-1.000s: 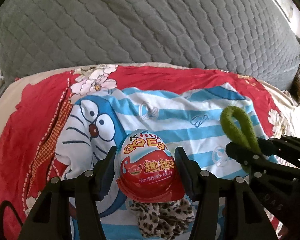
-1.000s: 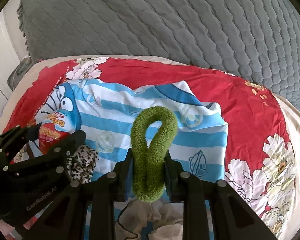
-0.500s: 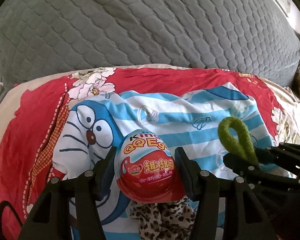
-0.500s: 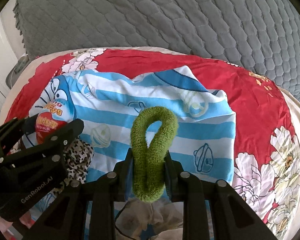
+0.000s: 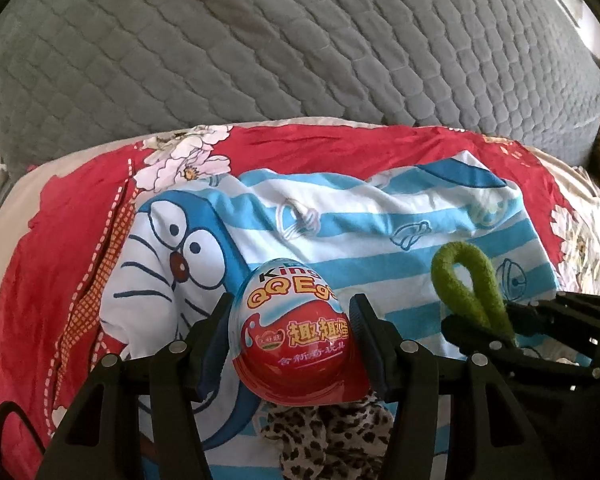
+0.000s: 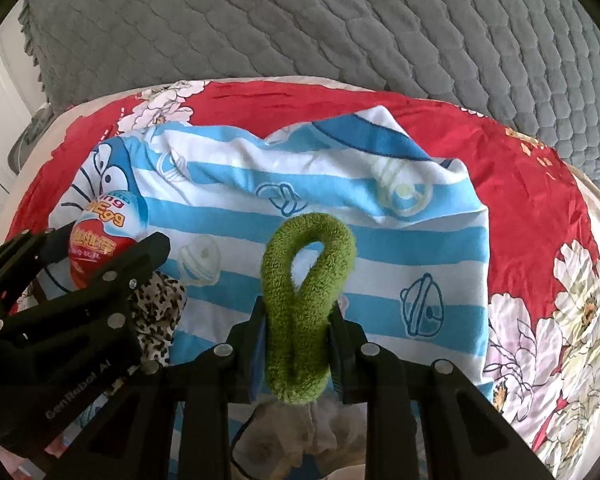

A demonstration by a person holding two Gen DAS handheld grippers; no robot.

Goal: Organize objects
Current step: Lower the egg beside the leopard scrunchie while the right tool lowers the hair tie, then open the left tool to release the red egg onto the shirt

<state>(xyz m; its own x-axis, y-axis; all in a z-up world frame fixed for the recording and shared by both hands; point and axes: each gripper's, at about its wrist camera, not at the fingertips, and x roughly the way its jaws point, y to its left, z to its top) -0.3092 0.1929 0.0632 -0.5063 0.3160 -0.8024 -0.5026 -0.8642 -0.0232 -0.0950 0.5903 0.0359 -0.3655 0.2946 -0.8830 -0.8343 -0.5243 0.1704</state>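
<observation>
My left gripper [image 5: 294, 322] is shut on a red and blue toy egg [image 5: 296, 336], held above the blue striped cartoon cloth [image 5: 380, 232]. The egg [image 6: 100, 236] and the left gripper [image 6: 80, 272] also show at the left of the right wrist view. My right gripper [image 6: 300, 320] is shut on a green fuzzy hair loop [image 6: 306, 300], pinched flat between the pads with its loop sticking up. In the left wrist view, the loop [image 5: 470, 284] and the right gripper [image 5: 496, 332] appear at the right. A leopard-print scrunchie [image 5: 328, 436] lies on the cloth under the egg.
A red flowered bedcover [image 6: 520, 184] lies under the striped cloth. Behind it rises a grey quilted cover [image 5: 300, 48]. A pale crumpled item with a thin dark cord [image 6: 284, 432] lies below the right gripper. White furniture [image 6: 0, 120] stands at the far left.
Both views show the bedding a little farther away and lower in the picture, so both grippers have tilted or lifted slightly. The egg and the green loop stay gripped as before.
</observation>
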